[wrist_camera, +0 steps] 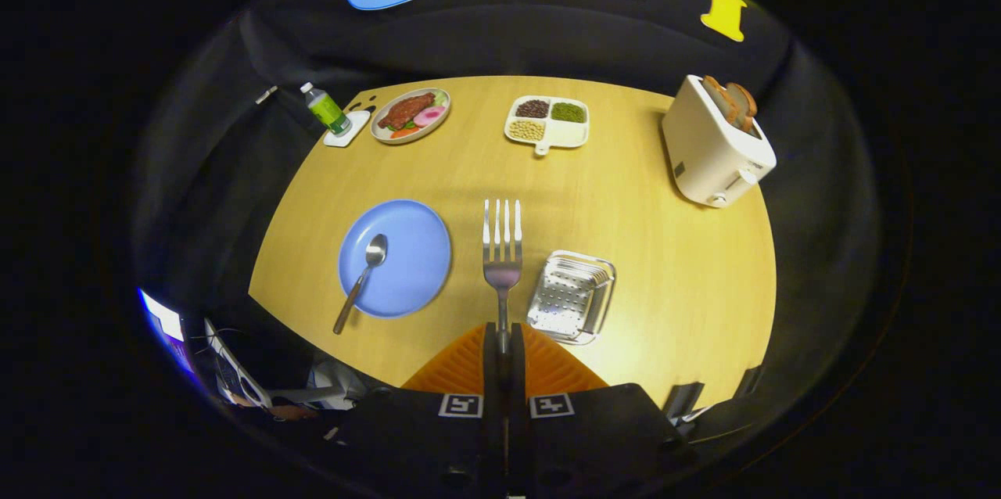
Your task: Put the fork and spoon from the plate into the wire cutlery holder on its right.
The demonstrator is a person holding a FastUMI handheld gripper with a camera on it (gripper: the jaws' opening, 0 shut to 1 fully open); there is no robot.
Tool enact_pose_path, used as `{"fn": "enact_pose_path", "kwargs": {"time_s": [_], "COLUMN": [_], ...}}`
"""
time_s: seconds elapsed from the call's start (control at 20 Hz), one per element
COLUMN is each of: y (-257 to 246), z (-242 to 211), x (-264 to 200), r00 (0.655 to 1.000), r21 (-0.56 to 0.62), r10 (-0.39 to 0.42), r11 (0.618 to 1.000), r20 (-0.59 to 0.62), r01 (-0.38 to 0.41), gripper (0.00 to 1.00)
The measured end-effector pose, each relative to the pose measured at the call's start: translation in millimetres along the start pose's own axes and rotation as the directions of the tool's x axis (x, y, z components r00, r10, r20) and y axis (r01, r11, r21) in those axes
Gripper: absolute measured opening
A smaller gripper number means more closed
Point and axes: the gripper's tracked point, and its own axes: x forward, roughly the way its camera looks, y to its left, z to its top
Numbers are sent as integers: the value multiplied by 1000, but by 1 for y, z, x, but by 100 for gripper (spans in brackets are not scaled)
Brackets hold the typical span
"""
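My gripper (501, 342) is shut on the handle of a metal fork (502, 249), which sticks out straight ahead of the fingers, tines forward, held high above the table. Below and left of the fork lies a blue plate (407, 280) with a spoon (361, 272) on it, bowl on the plate and brown handle hanging over the near rim. The wire cutlery holder (572, 296), a shiny perforated metal basket, stands on the table just right of the fork.
On the round wooden table (672, 264) a white toaster (715, 143) with bread stands at the far right. A divided dish of beans (547, 123), a plate of food (410, 115) and a small bottle (326, 109) on a coaster line the far edge.
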Motion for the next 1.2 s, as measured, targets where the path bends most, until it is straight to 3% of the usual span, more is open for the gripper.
{"fn": "enact_pose_path", "kwargs": {"time_s": [0.2, 0.4, 0.75, 1.0, 1.2], "y": [-42, -53, -64, -66, -62], "z": [-29, -48, -49, -52, -46], "x": [2, 14, 38, 45, 59], "r00": [991, 959, 872, 772, 756], "r21": [4, -4, -122, -197, -195], "r10": [-14, 17, -36, -90, -94], "r11": [1000, 1000, 992, 979, 980], "r20": [-136, -284, -487, -629, -648], "r01": [15, -19, -27, -46, -45], "gripper": [7, 7, 7, 8, 10]}}
